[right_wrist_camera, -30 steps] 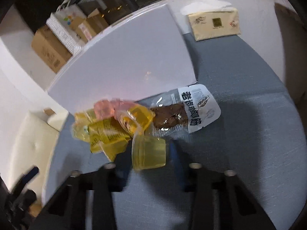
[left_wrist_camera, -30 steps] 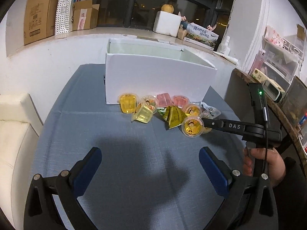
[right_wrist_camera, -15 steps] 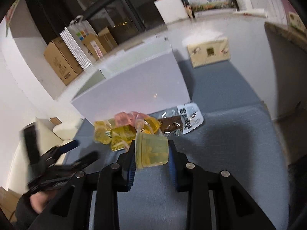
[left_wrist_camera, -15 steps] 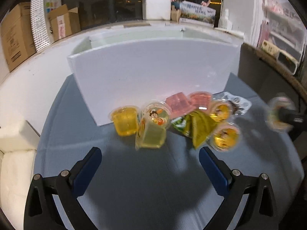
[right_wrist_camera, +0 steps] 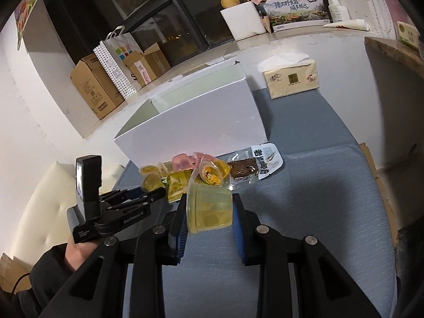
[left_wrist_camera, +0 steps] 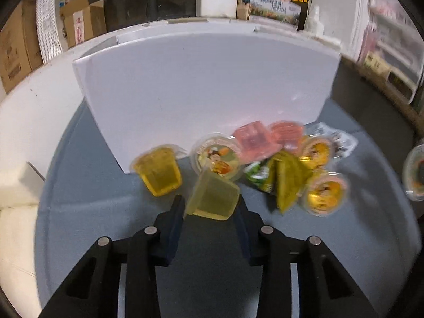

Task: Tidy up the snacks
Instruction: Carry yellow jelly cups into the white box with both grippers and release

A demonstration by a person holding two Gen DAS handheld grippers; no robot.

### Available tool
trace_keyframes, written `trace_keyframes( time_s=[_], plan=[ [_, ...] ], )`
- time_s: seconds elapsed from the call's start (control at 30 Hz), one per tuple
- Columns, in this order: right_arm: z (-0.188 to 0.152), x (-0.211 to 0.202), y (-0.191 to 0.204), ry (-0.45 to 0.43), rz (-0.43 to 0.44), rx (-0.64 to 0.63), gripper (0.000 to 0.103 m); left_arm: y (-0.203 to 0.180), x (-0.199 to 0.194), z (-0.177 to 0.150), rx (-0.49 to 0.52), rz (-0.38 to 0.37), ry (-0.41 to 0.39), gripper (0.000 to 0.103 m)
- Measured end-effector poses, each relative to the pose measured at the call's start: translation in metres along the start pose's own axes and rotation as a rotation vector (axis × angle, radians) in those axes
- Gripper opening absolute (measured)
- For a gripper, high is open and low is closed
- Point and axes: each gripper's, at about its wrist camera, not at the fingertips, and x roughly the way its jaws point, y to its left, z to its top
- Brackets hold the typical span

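A pile of snacks lies on the blue-grey table against the white box: yellow jelly cups, pink jelly cups, a green-yellow packet and a dark meat packet. My left gripper is shut on a tipped yellow jelly cup at the pile's front. My right gripper is shut on another yellow jelly cup, held above the table in front of the pile. The left gripper also shows in the right wrist view.
The white box is open at the top. A tissue pack sits on the table behind it. Cardboard boxes and a bag stand on the ledge. A white cushion lies left of the table.
My left gripper moved forward to the pile and closed on the tipped yellow jelly cup. My right gripper lifted its jelly cup up and back from the pile.
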Motion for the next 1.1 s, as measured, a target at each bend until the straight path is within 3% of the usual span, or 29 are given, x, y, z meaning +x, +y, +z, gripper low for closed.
trace_keyframes(
  time_s=[0.17, 0.27, 0.37, 0.57, 0.67, 0.9, 1.0, 1.1],
  plan=[
    [0.000, -0.004, 0.009, -0.007, 0.011, -0.026, 0.032, 0.007, -0.047, -0.020, -0.130, -0.108, -0.078, 0.033],
    [0.001, -0.003, 0.016, -0.003, 0.017, -0.046, 0.032, 0.008, -0.067, -0.033, -0.158, -0.135, -0.107, 0.033],
    [0.000, 0.001, 0.019, 0.006, 0.008, -0.059, 0.032, 0.011, -0.065, -0.037, -0.161, -0.116, -0.083, 0.032],
    [0.002, -0.001, 0.023, 0.003, 0.018, -0.070, 0.032, 0.009, -0.085, -0.036, -0.140, -0.116, -0.136, 0.032],
    [0.014, -0.003, 0.028, -0.012, 0.033, -0.084, 0.032, 0.008, -0.092, -0.014, -0.137, -0.131, -0.178, 0.032],
    [0.103, 0.009, 0.060, -0.088, 0.070, -0.168, 0.032, 0.013, -0.108, 0.082, -0.108, -0.104, -0.305, 0.032],
    [0.142, 0.033, 0.066, -0.089, 0.028, -0.184, 0.032, 0.023, -0.094, 0.125, -0.106, -0.079, -0.310, 0.032],
    [0.173, 0.069, 0.060, -0.021, -0.008, -0.164, 0.032, 0.036, -0.066, 0.154, -0.125, -0.058, -0.259, 0.033]
  ],
)
